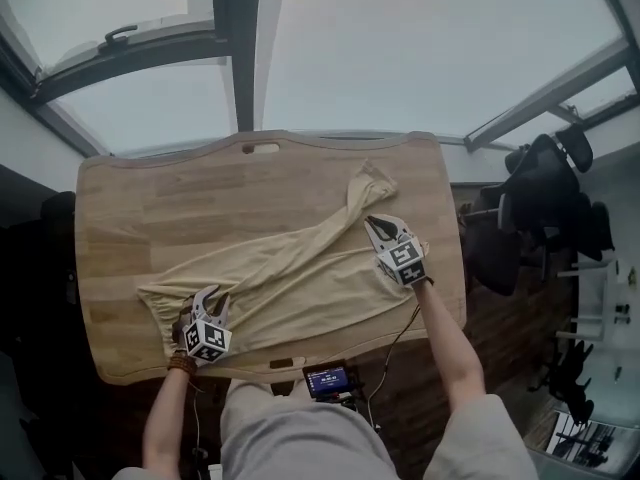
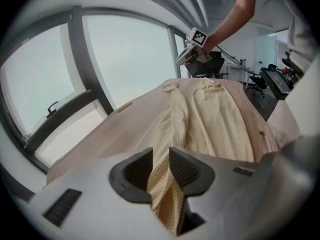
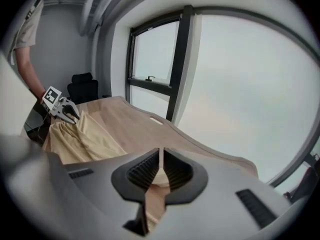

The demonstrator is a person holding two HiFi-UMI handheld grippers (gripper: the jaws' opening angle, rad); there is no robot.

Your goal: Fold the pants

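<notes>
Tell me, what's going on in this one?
A person stands at a wooden table with a gripper in each hand, working on cream pants spread across it. The right gripper has its jaws shut on a thin fold of the cloth at the leg end. The left gripper is at the waist end, its jaws apart with fabric lying between them. The pants lie stretched out lengthwise, not yet folded over.

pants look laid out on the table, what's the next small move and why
Probably open the right hand-held gripper, which is pinched shut on a leg end, and let it drop. The beige pants already lie stretched across the wooden table, and the left hand-held gripper has its jaws apart, waist fabric loose between them.
</notes>
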